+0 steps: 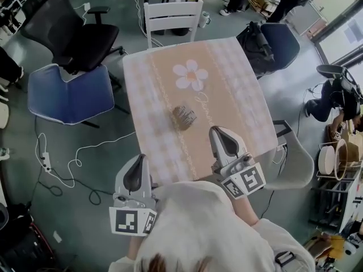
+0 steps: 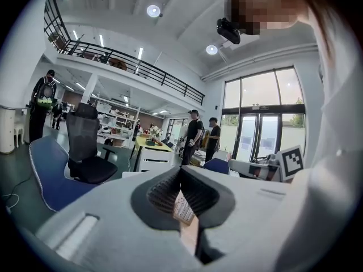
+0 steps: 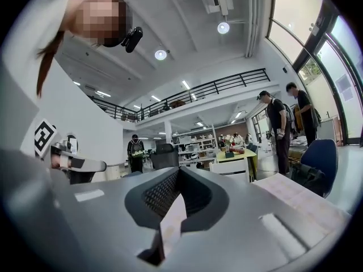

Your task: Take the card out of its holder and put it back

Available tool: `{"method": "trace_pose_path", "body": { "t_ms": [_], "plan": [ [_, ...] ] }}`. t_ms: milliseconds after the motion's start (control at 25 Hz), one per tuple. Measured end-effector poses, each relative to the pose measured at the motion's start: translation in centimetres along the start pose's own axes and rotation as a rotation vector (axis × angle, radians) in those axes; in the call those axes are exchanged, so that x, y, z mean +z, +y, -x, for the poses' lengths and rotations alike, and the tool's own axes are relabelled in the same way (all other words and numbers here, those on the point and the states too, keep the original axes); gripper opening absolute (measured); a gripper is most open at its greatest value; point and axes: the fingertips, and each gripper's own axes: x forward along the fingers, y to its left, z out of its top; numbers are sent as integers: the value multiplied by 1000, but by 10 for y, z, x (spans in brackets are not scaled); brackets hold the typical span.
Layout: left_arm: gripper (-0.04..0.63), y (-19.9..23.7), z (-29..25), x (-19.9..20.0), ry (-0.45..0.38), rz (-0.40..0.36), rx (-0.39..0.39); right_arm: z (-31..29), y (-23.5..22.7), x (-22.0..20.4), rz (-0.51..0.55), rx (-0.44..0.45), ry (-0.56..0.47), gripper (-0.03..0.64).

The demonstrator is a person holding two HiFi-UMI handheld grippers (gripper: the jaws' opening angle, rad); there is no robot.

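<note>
The holder [image 1: 184, 117] is found near the middle of the tabletop [image 1: 227, 84], just below the printed flower. It is too small in the head view for the card to be told apart from it, so the card is judged to be inside it, not yet taken out. Nothing else is seen on the tabletop.

The right tool [image 1: 215, 132] is held over the near edge of the tabletop, toward the near right corner. In the right gripper view its jaws [image 3: 178, 171] are pressed together at the tips. No card is seen between them, and only a pale strip, read as the tabletop, shows through the slit below.

The left tool [image 1: 138, 158] is held just outside the near left corner. Its jaws [image 2: 180, 171] are also pressed together on nothing, with a strip of checked tabletop seen through the slit.

The holder lies ahead of both tools, to the left of the right tool and to the right of the left one. The right tool is the nearer of the two. The long axis of the holder seems to be slanted to the near edge, but this cannot be fixed with certainty.
</note>
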Motion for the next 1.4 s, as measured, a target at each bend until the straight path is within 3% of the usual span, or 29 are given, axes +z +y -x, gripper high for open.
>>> {"method": "trace_pose_path", "body": {
  "t_ms": [400, 1080, 1400],
  "plan": [
    [0, -6, 9, -3, 6, -11, -19, 41, 23, -16, -1, 1, 28, -2],
    [0, -14, 26, -12, 23, -23, -35, 61, 37, -32, -24, -18, 72, -2],
    [0, 15, 38, -11, 18, -73, 11, 63, 46, -35, -35, 5, 72, 0]
  ]
}}
